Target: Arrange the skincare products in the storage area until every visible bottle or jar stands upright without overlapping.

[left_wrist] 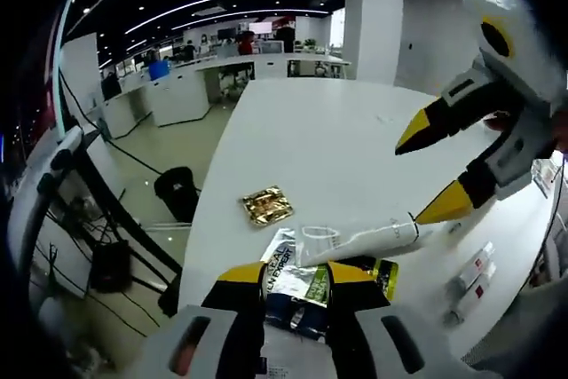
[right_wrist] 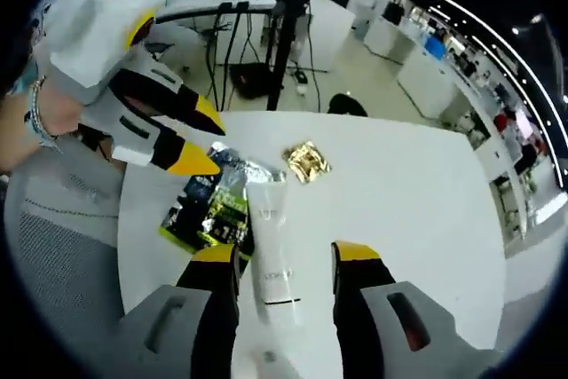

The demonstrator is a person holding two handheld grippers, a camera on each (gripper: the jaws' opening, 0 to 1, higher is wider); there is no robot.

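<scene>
A white tube (left_wrist: 364, 239) lies flat on the white table (left_wrist: 337, 139), cap end to the right. Beside it lies a pile of flat sachets (left_wrist: 297, 288), silver, green and blue. My left gripper (left_wrist: 297, 274) is open, its yellow tips hovering over the sachets. My right gripper (left_wrist: 433, 170) comes in from the right, open, its lower tip close to the tube's cap. In the right gripper view the tube (right_wrist: 271, 246) lies lengthwise between the spread jaws of my right gripper (right_wrist: 284, 253), and the left gripper (right_wrist: 202, 142) hangs open above the sachets (right_wrist: 211, 209).
A gold sachet (left_wrist: 267, 206) lies alone further along the table, also seen as the gold sachet (right_wrist: 307, 161). Two small white tubes (left_wrist: 475, 274) lie near the right table edge. A grey chair back (right_wrist: 62, 246), a black bin (left_wrist: 177, 191) and a stand (left_wrist: 71, 184) flank the table.
</scene>
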